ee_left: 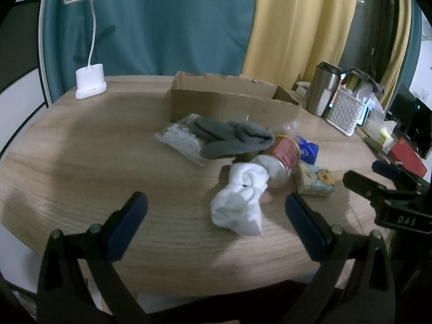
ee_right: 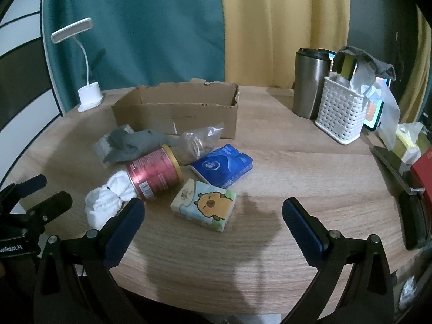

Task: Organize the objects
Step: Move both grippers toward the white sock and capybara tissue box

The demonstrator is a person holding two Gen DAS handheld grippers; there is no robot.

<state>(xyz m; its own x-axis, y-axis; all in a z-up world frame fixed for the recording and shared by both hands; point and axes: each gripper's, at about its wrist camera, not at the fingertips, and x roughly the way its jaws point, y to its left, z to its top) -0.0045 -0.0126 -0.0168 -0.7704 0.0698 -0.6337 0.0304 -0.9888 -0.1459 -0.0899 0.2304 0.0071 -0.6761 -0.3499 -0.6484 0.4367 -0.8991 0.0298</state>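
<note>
**Both grippers wide over a cluttered worktop**

The left gripper (ee_left: 216,210) hangs above the near edge of the wooden worktop (ee_left: 81,167) with its jaws spread wide and nothing between the pads; a balled white sock (ee_left: 240,202) lies on the wood just ahead of them. The right gripper (ee_right: 213,216) hovers likewise, jaws fully apart and gripping nothing, with a cartoon tissue pack (ee_right: 205,205) lying flat in the gap ahead of it.

The loose things sit in 1 heap near the middle of the worktop. A red can (ee_right: 154,172) lies on its side, its base against the white sock and its side close to the cartoon tissue pack. Behind the can a grey sock (ee_right: 132,143) is draped over a clear plastic bag (ee_left: 181,140). A blue tissue pack (ee_right: 224,164) lies to the right of the can, touching the far corner of the cartoon pack, and a second crumpled clear bag (ee_right: 199,140) sits between it and the box.

An open cardboard box (ee_right: 175,110) stands behind the heap; from these angles its inside cannot be seen. A white desk lamp (ee_right: 89,94) stands at the far left, and a steel tumbler (ee_right: 310,83) and a white lattice basket (ee_right: 340,113) stand side by side at the far right.
</note>
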